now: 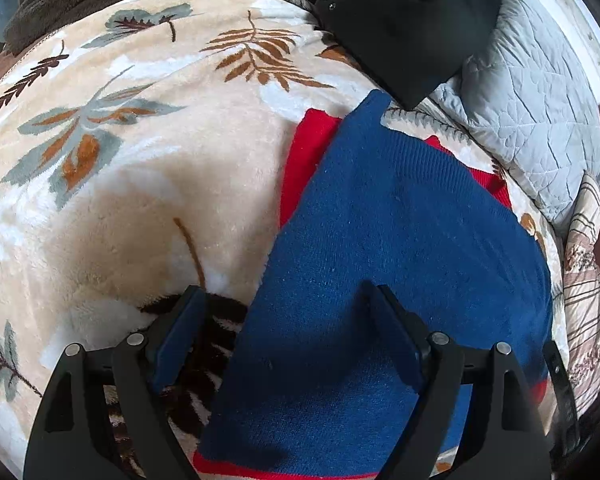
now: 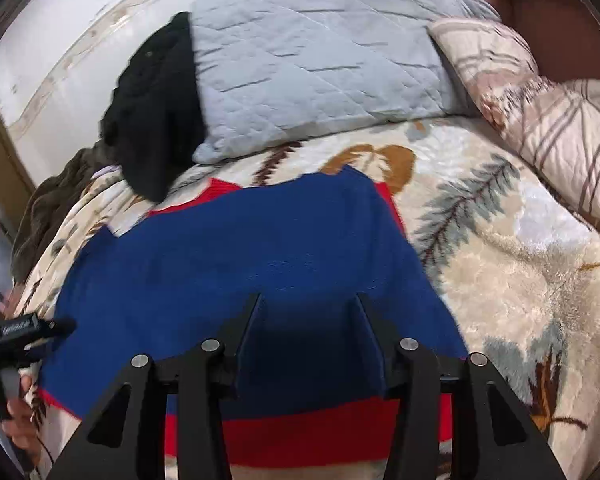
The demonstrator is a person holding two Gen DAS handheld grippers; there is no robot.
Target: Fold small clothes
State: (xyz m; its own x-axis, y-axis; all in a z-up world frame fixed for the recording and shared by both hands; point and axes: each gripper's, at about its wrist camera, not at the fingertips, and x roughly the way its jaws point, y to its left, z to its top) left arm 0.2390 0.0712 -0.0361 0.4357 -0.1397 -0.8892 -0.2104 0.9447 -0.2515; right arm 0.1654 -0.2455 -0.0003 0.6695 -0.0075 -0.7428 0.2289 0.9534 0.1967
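While the blue and red knit garment [image 2: 240,256] lies flat on the leaf-print blanket [image 1: 140,184], both grippers hover over it. Left gripper [image 1: 288,300] gapes wide, empty; right gripper [image 2: 308,304] is parted, gripping nothing

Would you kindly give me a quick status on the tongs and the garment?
Left tongs open, empty. Right tongs open, nothing pinched. Blue sweater with red trim flat on the leaf blanket. Black garment beyond it, clear of the fold.
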